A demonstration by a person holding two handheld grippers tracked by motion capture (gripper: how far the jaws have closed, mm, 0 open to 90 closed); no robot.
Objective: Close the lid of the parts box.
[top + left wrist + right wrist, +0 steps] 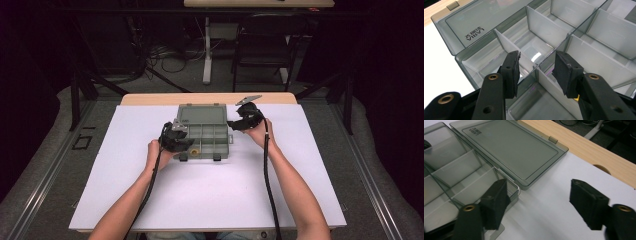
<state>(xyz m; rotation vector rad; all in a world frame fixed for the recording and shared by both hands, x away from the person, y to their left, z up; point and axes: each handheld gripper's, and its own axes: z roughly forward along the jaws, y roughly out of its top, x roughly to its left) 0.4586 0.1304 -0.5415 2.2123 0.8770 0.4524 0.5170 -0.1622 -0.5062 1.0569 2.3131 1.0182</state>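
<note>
So, quick rundown of what's on the table:

Box: a smoky see-through organizer box (204,131) sits in the far-middle part of the white mat (150,200), which covers a wooden table (150,98).

Lid: the lid (509,147) is flipped all the way open and lies flat behind the tray, away from the person, so every compartment is reachable from above.

Which way it points: latches (217,157) face the person, hinge side faces away. The long axis runs left to right across the table, square to the person.

Inside: white dividers (506,45) cut it into cells. There's a small yellowish bit (195,150) in a front cell; too small to say what it is.

Left gripper (536,67): it hovers over the front left corner of the tray, jaws half open and straddling a spot where dividers meet. The pads aren't pinching anything. My guess is it's there to steady the box or reach into a cell.

Right gripper (539,200): it's off the box's right end, over bare mat. One jaw overlaps the tray's corner in its own view, the other is out over the mat. Jaws are wide with nothing in them, probably lining up on that end wall.

Hands: one on each side, which fits working a wide box.
</note>
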